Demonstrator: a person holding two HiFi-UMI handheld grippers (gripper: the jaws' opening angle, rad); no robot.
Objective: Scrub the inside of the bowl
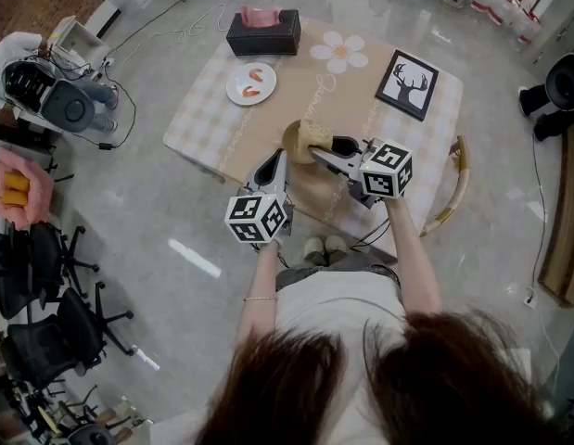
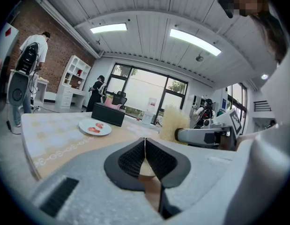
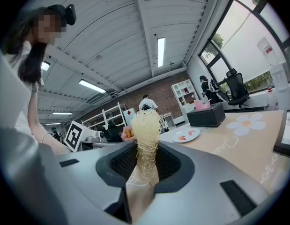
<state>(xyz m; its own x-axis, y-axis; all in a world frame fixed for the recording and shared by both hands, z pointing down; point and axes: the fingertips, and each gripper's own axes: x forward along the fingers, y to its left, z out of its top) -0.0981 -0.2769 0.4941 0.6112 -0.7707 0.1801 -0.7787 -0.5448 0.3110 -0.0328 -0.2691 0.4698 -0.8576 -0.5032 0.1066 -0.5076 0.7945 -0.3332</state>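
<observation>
A wooden bowl [image 1: 296,143] stands tipped on its side near the table's front edge. My left gripper [image 1: 278,159] is shut on its thin rim, which shows as a tan strip [image 2: 149,175] between the closed pads [image 2: 133,158]. A pale, stringy scrubber [image 1: 317,134] sticks out of my right gripper [image 1: 335,145], which is shut on its lower end [image 3: 145,165]. The tuft [image 3: 145,125] points up out of the jaws. In the left gripper view the scrubber [image 2: 173,121] and the right gripper [image 2: 181,135] sit just right of the left gripper's jaws [image 2: 145,146]. The bowl's inside is hidden.
On the checked tablecloth [image 1: 203,109] lie a white plate with red pieces [image 1: 250,82], a black tissue box [image 1: 263,31] and a framed deer picture [image 1: 407,83]. A curved wooden piece [image 1: 456,185] hangs by the right table edge. Office chairs [image 1: 55,295] stand at left.
</observation>
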